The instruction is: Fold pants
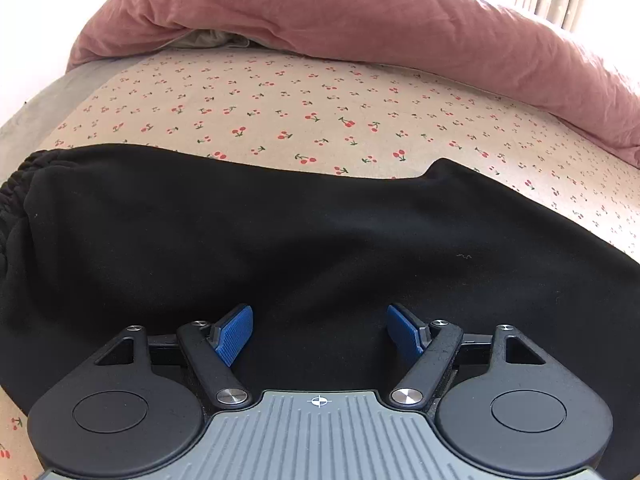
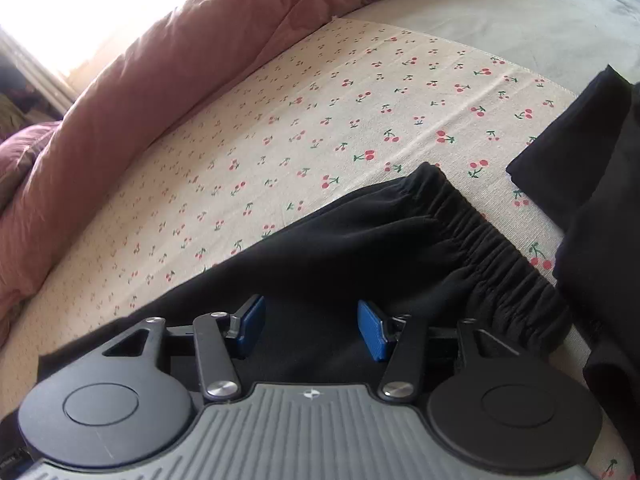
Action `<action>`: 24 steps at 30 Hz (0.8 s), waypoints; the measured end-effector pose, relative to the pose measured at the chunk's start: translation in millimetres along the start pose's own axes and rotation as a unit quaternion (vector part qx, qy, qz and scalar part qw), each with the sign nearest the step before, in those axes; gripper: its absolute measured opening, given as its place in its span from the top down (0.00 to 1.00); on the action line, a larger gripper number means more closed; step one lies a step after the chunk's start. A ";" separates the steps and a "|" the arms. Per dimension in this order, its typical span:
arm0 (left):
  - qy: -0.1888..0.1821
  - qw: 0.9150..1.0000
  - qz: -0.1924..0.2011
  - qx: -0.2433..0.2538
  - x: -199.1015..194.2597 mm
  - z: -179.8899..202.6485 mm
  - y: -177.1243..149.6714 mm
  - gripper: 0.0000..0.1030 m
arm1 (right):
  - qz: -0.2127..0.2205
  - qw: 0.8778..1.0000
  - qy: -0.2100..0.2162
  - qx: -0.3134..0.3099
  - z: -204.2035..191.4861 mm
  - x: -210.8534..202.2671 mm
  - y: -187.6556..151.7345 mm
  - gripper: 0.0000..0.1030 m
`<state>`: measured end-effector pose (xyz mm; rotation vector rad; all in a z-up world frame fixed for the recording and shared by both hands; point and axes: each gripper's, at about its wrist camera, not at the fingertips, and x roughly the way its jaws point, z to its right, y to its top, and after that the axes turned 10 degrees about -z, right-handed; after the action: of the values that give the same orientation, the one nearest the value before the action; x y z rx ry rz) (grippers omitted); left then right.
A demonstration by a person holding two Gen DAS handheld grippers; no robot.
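The black pants [image 1: 280, 236] lie flat on a bed, on a cherry-print sheet [image 1: 280, 112], running across the left wrist view as one long dark band. Their elastic waistband [image 1: 16, 188] is bunched at the far left edge of that view; in the right wrist view the same gathered waistband [image 2: 496, 256] runs diagonally down toward the right. Only one band of cloth shows, so the legs look to be already laid one over the other lengthwise, though black on black hides any layer edge and I cannot be sure. No crosswise fold is visible, so by my judgement the shortening folds, cuffs toward waist, are still to do; the cuff end is out of view.

The left claw [image 1: 320, 330] hovers over the middle of the pants with its blue pads wide apart and nothing between them. The right claw [image 2: 312, 328] sits over the cloth just short of the waistband, its pads set apart, narrower than the left's, with only flat cloth below the gap; it grips nothing that I can see.

A second piece of black fabric [image 2: 592, 152] lies at the right edge of the right wrist view, beside the waistband. A pink duvet [image 1: 360, 12] is heaped along the far side of the bed.

No container of any kind is in view
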<state>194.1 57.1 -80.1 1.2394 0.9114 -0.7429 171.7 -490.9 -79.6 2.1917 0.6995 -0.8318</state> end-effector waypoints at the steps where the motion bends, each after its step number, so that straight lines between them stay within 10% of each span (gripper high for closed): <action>1: -0.001 1.000 0.000 -0.002 -0.1 -0.7 -0.1 0.27 | 0.026 1.000 0.016 0.000 4.8 -14.2 7.2 0.57; 5: -0.005 1.000 0.001 -0.009 2.5 -3.2 1.5 0.27 | 0.095 0.995 -0.008 -0.030 5.7 -45.4 28.6 0.54; 14: 0.012 1.000 0.002 -0.003 4.5 4.1 2.4 0.26 | 0.046 0.972 -0.166 -0.161 11.3 6.6 20.3 0.81; 24: -0.004 1.000 0.004 -0.012 2.6 -3.0 0.6 0.26 | 0.113 0.964 -0.179 -0.161 -2.7 -3.0 18.7 0.94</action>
<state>195.3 60.2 -82.3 1.2183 0.9059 -0.7285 183.2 -501.2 -68.3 1.7298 0.3664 -0.8944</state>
